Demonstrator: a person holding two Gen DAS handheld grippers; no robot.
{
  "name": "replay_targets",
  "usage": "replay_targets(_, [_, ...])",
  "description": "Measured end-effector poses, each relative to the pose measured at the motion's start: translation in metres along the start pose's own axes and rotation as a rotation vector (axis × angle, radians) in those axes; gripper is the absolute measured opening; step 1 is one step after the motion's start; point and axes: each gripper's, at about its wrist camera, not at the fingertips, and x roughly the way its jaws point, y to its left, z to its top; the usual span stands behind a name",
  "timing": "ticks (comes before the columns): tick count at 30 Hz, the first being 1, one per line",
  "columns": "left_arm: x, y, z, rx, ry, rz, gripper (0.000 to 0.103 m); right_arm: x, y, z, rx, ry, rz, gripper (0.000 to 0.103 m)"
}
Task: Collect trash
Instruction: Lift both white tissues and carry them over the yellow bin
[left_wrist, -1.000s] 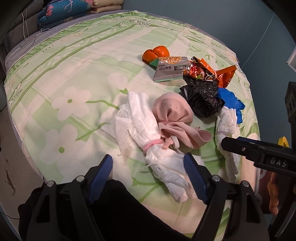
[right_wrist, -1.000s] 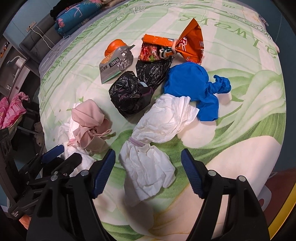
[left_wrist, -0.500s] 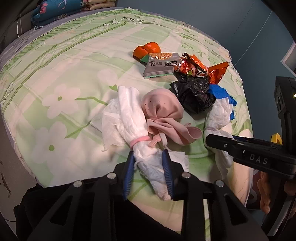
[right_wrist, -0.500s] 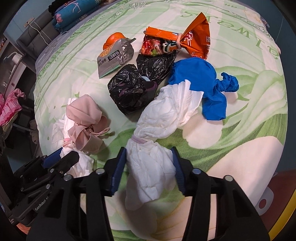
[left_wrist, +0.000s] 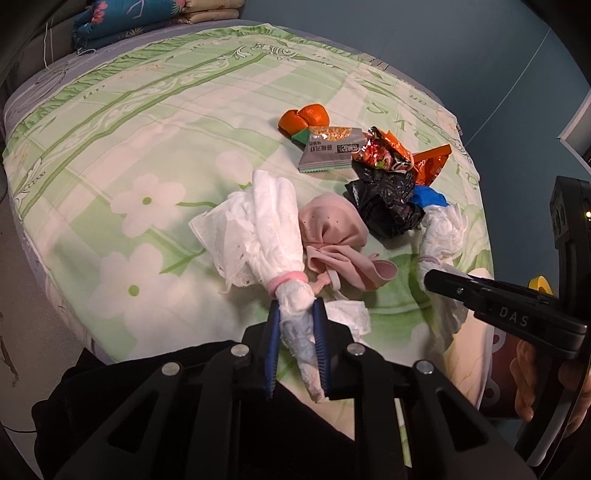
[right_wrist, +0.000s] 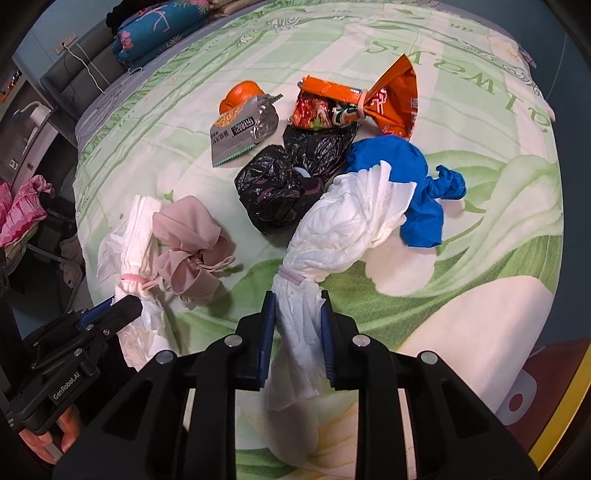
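left wrist view: the left gripper (left_wrist: 295, 334) has its fingers (left_wrist: 272, 343) pinching the tail of a white bundle (left_wrist: 264, 229) just below its pink band (left_wrist: 286, 278). that bundle's long axis runs straight away from the fingers, up the bed (left_wrist: 110, 122), so the bulk lies ahead and the held end is the near one. a pink bundle (left_wrist: 332, 225) lies touching its right side.

right wrist view shows the same relation on the other side: the right gripper (right_wrist: 297, 334) has its fingers (right_wrist: 266, 332) pressed onto the tail of a second white bundle (right_wrist: 351, 225), below its band (right_wrist: 291, 275), with the body stretching away up and to the right, its far end lying over a blue bag (right_wrist: 406, 177) and beside a black bag (right_wrist: 284, 188).

each hand is nearest its own bundle. judging by this, a lift should go back along each axis, so the bodies trail free of the neighbours; the pink bundle and blue bag may drag. wrappers (right_wrist: 351, 103) and an orange (right_wrist: 242, 94) wait further up the bed.
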Motion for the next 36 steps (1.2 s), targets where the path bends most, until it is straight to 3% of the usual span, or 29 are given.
replay_targets(17, [-0.047, 0.002, 0.005, -0.013, -0.083, 0.026, 0.016, -0.068, 0.003, -0.015, -0.037, -0.093, 0.063, 0.022])
replay_targets(36, [-0.102, -0.043, 0.015, 0.033, -0.202, -0.010, 0.016, -0.163, -0.014, -0.036, -0.019, -0.311, 0.080, 0.023])
